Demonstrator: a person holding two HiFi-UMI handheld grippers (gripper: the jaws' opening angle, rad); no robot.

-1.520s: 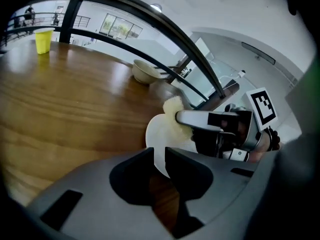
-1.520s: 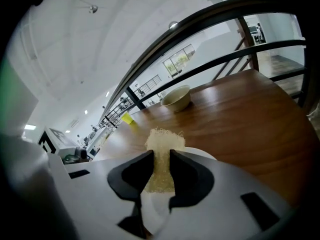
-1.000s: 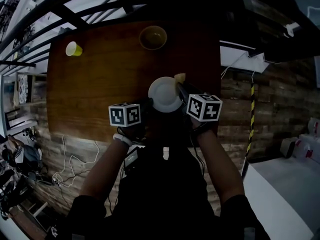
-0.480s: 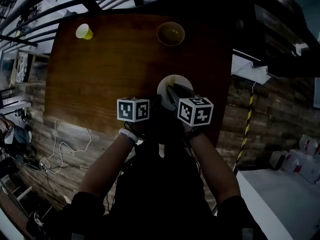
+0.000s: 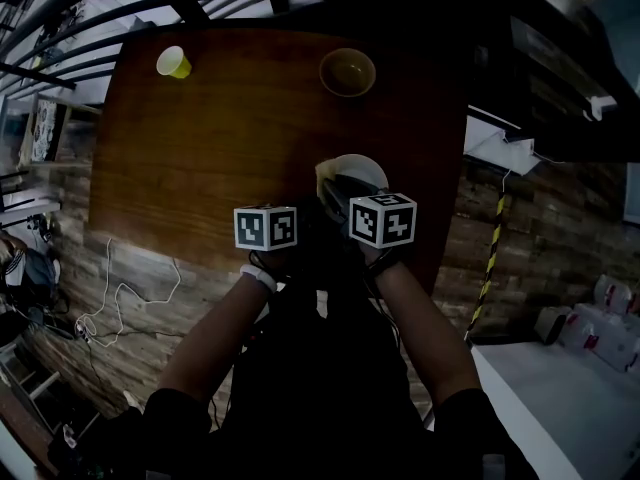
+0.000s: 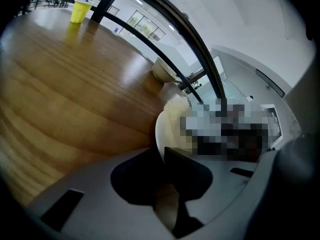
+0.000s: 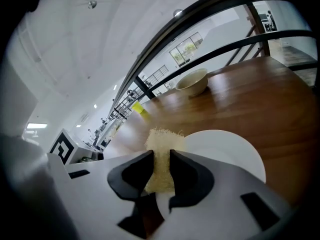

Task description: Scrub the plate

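Toward the near right of the brown wooden surface (image 5: pixel 220 138): a white plate (image 5: pixel 362 166), caught by its near rim in the left gripper (image 6: pixel 162 155), jaws clamped on the thin edge. Cannot tell whether lifted or resting on the wood. At the plate's left edge, a pale fibrous sponge (image 7: pixel 163 143), pinched upright in the right gripper (image 7: pixel 161 158), jaws pressed on it from both sides.

Both forearms (image 5: pixel 215 333) stretched forward from the body and drawn close together, the two marker cubes (image 5: pixel 265 227) side by side just short of the plate, a white band (image 5: pixel 257 276) on the left wrist.

From the head view, only a sliver of plate past the dark grippers. From the right gripper view, its broad white face. From the left gripper view, seen edge-on with the sponge's frayed top behind.

Beyond the plate, a beige bowl (image 5: pixel 347 72), contents not to be made out. At the far left corner, well apart, a yellow cup (image 5: pixel 173 62), upright.
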